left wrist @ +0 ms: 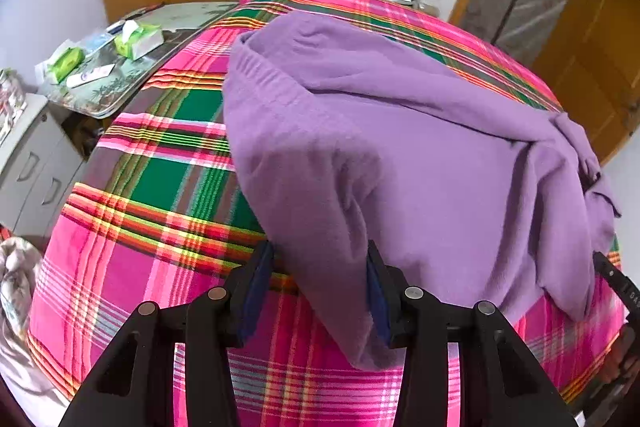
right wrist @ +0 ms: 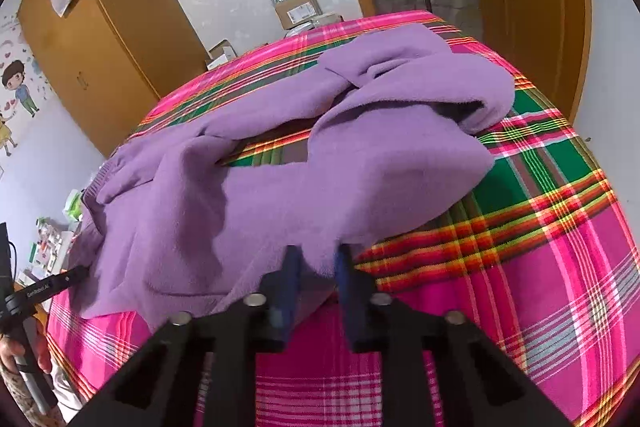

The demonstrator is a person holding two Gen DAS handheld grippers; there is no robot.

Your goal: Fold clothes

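A purple sweater (left wrist: pixel 400 147) lies spread and rumpled on the pink and green plaid bed cover (left wrist: pixel 152 211). My left gripper (left wrist: pixel 320 267) stands open over its near left corner. A thick fold of the cloth sits between the jaws and touches the right pad, while a strip of plaid shows beside the left pad. In the right wrist view my right gripper (right wrist: pixel 318 263) is shut on the near edge of the sweater (right wrist: pixel 360 163). The sweater's far end is bunched into a loop there. Each gripper's tip shows at the edge of the other's view.
A bedside tray table (left wrist: pixel 116 95) with tissue packs (left wrist: pixel 138 41) and white drawers (left wrist: pixel 32 163) stand left of the bed. Cardboard boxes (right wrist: pixel 298 9) sit beyond the far edge. A wooden wardrobe (right wrist: pixel 104 39) and door (right wrist: pixel 528 7) line the walls. A person's hand (right wrist: pixel 20 351) holds the left gripper.
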